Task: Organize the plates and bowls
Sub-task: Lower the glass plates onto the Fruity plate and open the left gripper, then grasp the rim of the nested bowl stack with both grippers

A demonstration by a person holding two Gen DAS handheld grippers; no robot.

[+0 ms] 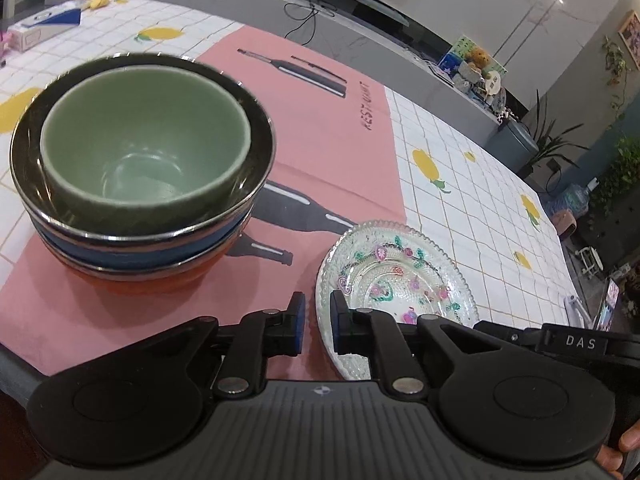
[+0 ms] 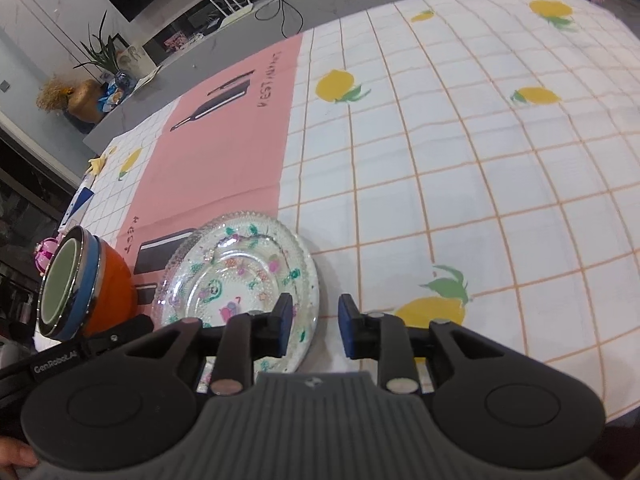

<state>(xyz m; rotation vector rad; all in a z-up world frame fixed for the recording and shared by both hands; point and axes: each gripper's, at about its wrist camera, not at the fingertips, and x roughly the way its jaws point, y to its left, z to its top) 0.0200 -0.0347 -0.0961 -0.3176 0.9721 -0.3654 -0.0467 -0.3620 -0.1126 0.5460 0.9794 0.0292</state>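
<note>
**Both grippers slack at the glass plate, nothing held**

Nearest the lens: your left gripper [image 1: 318, 322] straddles the left rim of the glass plate [image 1: 400, 280], jaws a little apart and not pressing on it. Your right gripper [image 2: 314, 326] sits at the plate's right rim, jaws wider and released.

The plate, which may be a nested pair, lies flat half on the pink mat [image 1: 320, 128] and half on the lemon tablecloth [image 1: 480, 208], near the table's front edge. Risk, as I judge it: lifting either gripper carelessly could catch the rim and drag the plate off the edge.

Just beside it is the bowl stack [image 1: 144, 184]: green bowl [image 1: 144, 140] empty, nested in steel-rimmed blue and orange bowls. It looks stable.
</note>
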